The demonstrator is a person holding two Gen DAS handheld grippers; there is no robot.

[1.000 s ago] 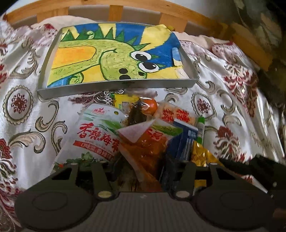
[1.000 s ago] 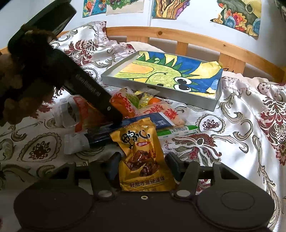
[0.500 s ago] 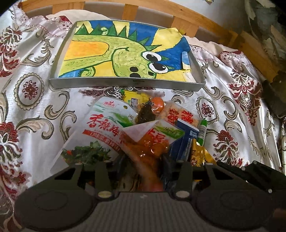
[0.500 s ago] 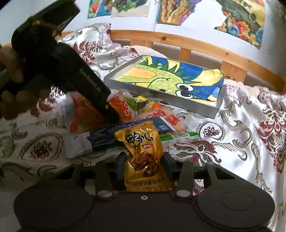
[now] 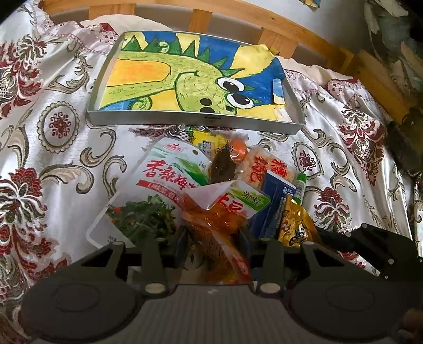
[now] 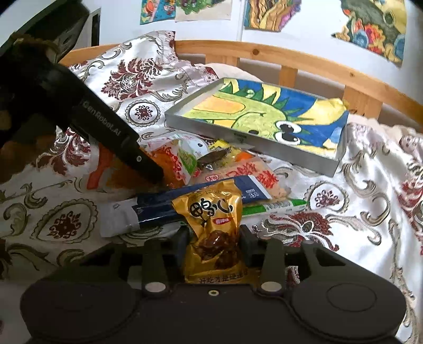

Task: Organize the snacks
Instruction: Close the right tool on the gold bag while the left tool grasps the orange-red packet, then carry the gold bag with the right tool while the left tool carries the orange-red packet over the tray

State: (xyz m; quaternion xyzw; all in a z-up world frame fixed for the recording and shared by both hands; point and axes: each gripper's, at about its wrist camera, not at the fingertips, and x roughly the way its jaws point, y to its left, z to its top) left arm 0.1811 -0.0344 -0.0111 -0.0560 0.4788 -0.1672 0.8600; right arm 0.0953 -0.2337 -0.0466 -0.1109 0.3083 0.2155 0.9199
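A pile of snack packets lies on the patterned bedspread in front of a grey tray point(image 5: 148, 117) lined with a dinosaur drawing. My left gripper point(image 5: 212, 235) is shut on an orange see-through packet point(image 5: 211, 227) and holds it just above the pile. My right gripper point(image 6: 212, 238) is shut on a gold packet point(image 6: 211, 219), which also shows at the right of the left wrist view point(image 5: 296, 225). In the pile are a white seaweed packet point(image 5: 158, 185), a blue packet point(image 6: 195, 201), a green stick point(image 6: 275, 205) and a rice cracker packet point(image 5: 264, 169). The tray point(image 6: 253, 140) holds no snacks.
A wooden bed rail point(image 5: 290, 29) runs behind the tray. Drawings hang on the wall point(image 6: 264, 13). The left gripper's body point(image 6: 105, 127) crosses the left of the right wrist view. The bedspread point(image 5: 53, 132) spreads out to both sides.
Both grippers have risen a little with their packets. The orange packet and the gold packet have lifted off the pile. The tray sits farther off in both views.
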